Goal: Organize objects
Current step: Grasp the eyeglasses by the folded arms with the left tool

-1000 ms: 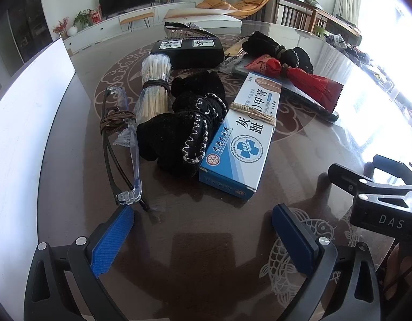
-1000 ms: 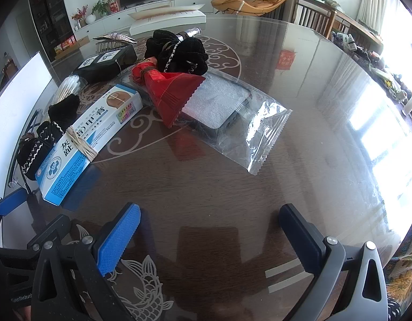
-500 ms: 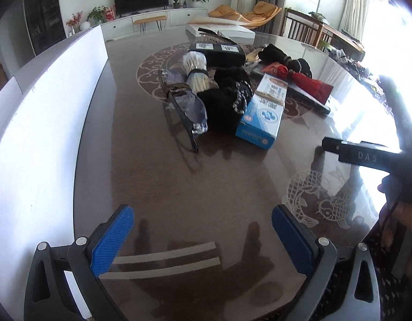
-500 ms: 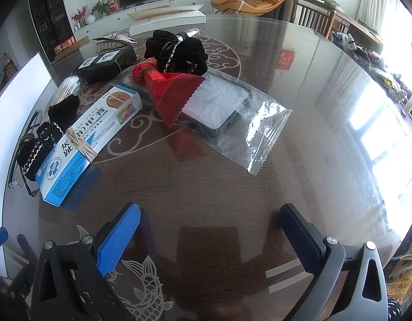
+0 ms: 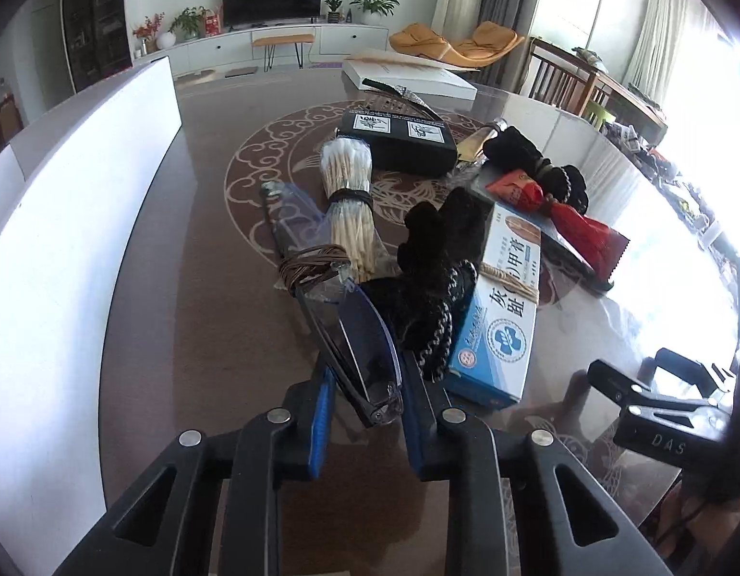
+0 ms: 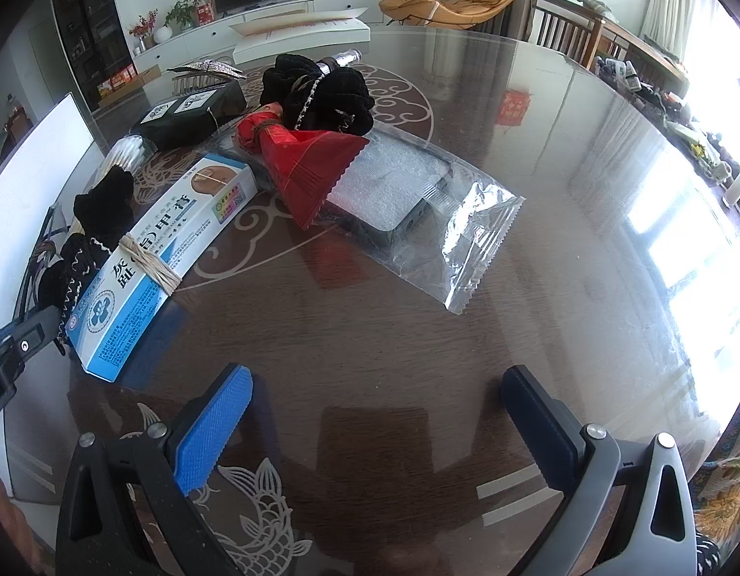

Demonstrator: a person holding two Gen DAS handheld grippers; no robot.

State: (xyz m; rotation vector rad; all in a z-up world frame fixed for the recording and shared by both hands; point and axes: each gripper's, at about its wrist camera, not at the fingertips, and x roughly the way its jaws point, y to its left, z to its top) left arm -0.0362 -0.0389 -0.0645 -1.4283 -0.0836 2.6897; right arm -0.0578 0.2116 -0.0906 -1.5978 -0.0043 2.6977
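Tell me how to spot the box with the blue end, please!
Look at the round brown table and find the row of things near its white wall side. The blue-and-white box lies flat between the black knitted bundle and the red packet. Only it has a tan rubber band around its middle.

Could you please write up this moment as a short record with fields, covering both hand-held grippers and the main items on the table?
surface: glossy dark table with a pale scroll pattern
left hand-held gripper: shut on the folded glasses, gripped at their near end
right hand-held gripper: open, empty, above bare table
beside the glasses: cotton swab bundle, black knit item, blue and white box
farther right: red packet lying on a clear bag
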